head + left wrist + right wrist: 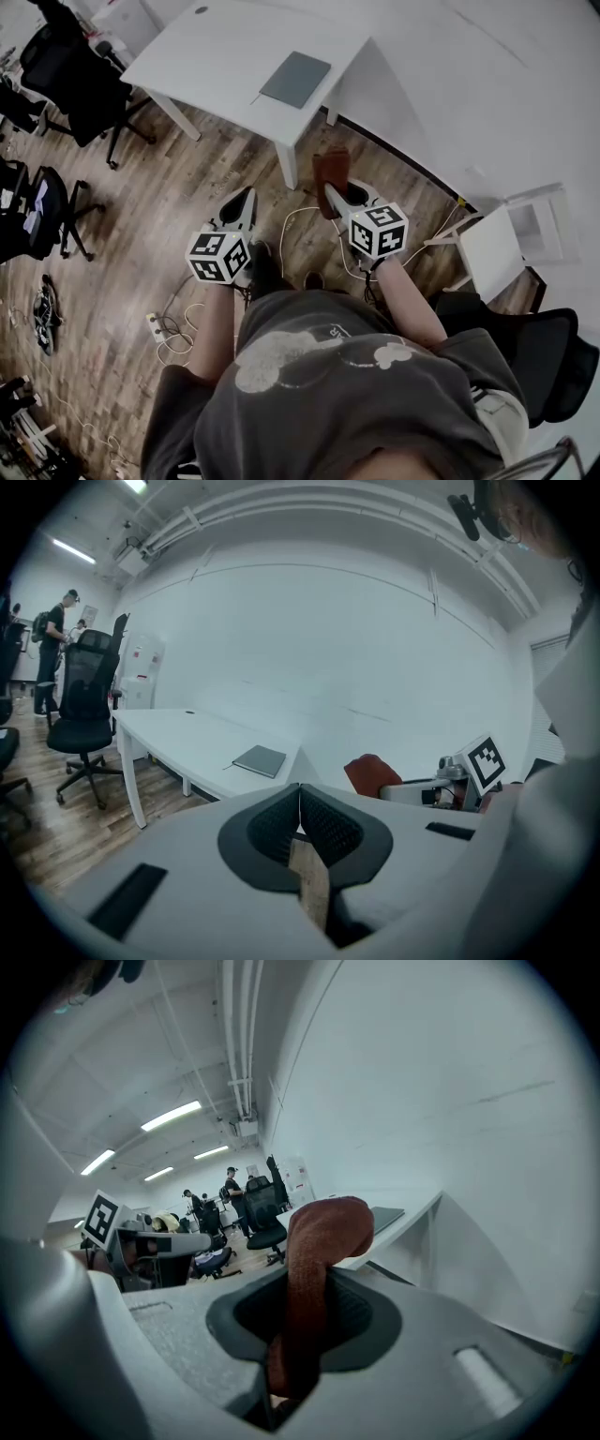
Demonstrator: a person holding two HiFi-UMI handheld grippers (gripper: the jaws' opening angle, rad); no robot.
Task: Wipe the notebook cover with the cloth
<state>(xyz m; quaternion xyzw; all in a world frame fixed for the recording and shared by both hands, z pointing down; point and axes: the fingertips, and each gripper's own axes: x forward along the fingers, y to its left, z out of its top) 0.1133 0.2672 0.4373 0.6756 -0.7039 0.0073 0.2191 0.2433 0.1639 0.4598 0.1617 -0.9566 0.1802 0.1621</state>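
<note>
Rust-brown soft cloth [319, 1241] is clamped in my right fingers [354, 1321]; my left fingers [330, 827] are closed together, empty. The flat grey notebook [295, 80] lies on the white table [211, 52], well apart (wiping not yet begun).

dim, cool, even light — ceiling strip lamps [171, 1116] glow overhead; both gripper views bow hard at the edges, with dark vignetted corners.

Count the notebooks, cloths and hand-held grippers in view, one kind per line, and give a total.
Notebook: 1
Cloth: 1
Hand-held grippers: 2 (left hand-held gripper, right hand-held gripper)
Total: 4
</note>
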